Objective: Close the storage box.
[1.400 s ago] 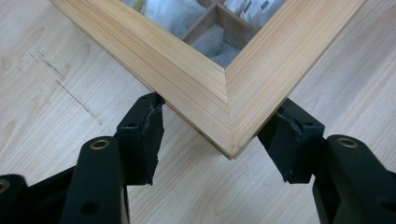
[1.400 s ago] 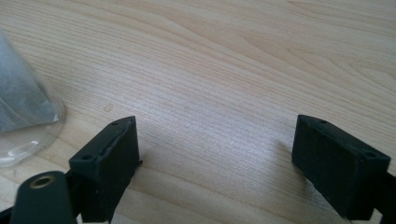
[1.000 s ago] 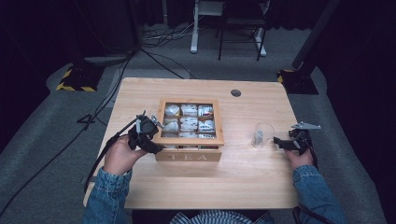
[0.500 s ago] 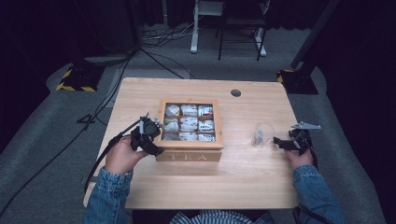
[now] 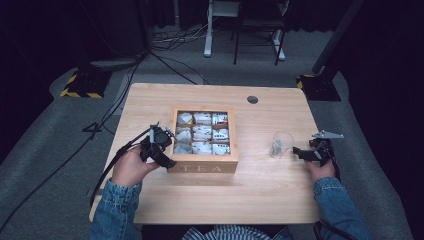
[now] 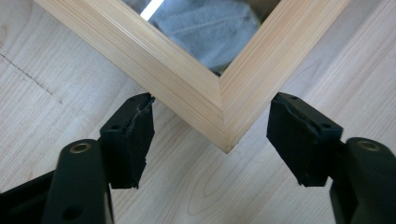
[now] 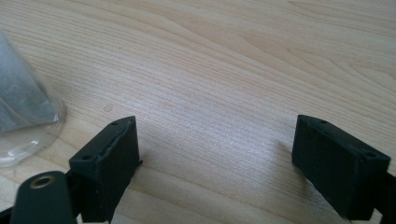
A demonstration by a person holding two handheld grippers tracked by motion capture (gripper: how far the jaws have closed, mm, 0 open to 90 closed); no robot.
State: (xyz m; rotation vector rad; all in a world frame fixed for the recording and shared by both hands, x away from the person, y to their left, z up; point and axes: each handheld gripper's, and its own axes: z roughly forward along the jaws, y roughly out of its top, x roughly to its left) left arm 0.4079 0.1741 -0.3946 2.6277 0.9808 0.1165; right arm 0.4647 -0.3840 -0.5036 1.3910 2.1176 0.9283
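**Jaws wide at the tea box corner**

We see the left gripper (image 6: 212,140) spread wide around the tea box's (image 5: 204,167) near-left corner. Right of the box, the right gripper (image 7: 215,163) gapes empty beside the glass (image 5: 281,144).

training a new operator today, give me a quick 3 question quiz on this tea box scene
1. True or false: the left tongs are shut on the corner of the wooden tea box.
2. Multiple choice: what stands on the table between the tea box and the right tongs? A) a mug B) a clear glass C) a spoon
3. Fill in: the tea box lid has a window showing a grid of ___ compartments of tea bags.

Key
1. False. The jaws stand open, one on each side of the box's near left corner, not clamped on it.
2. B, the clear glass, with something pale inside it.
3. Nine, three rows of three.
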